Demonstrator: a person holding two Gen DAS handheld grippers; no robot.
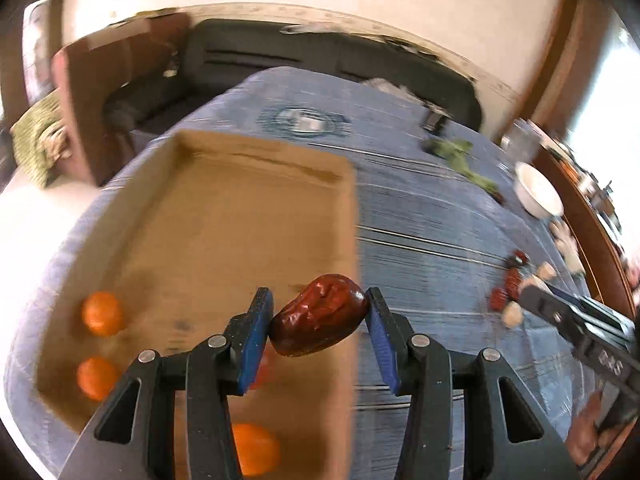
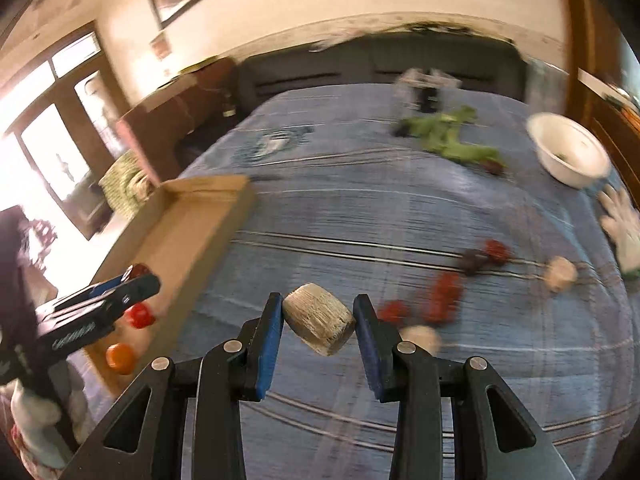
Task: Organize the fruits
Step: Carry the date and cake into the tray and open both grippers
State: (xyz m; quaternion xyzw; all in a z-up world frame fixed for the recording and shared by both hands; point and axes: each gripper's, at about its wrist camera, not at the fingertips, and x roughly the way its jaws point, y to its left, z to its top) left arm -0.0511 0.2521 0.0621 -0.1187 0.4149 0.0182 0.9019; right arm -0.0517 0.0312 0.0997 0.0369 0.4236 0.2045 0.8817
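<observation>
My left gripper (image 1: 319, 322) is shut on a wrinkled red date (image 1: 318, 320) and holds it above the right edge of a shallow cardboard box (image 1: 224, 220). Three oranges (image 1: 102, 313) lie in the box. My right gripper (image 2: 319, 322) is shut on a pale ribbed round piece (image 2: 319, 322) above the blue striped cloth (image 2: 400, 208). Several red dates (image 2: 440, 300) and pale pieces (image 2: 560, 274) lie loose on the cloth to its right. The box (image 2: 192, 236) and the left gripper (image 2: 108, 300) show at the left in the right wrist view.
A white bowl (image 2: 568, 152) stands at the far right, with green leaves (image 2: 452, 136) beside it. A white glove (image 2: 624, 228) lies at the right edge. A dark sofa (image 1: 320, 56) runs behind the table. The right gripper (image 1: 580, 320) shows at the right in the left wrist view.
</observation>
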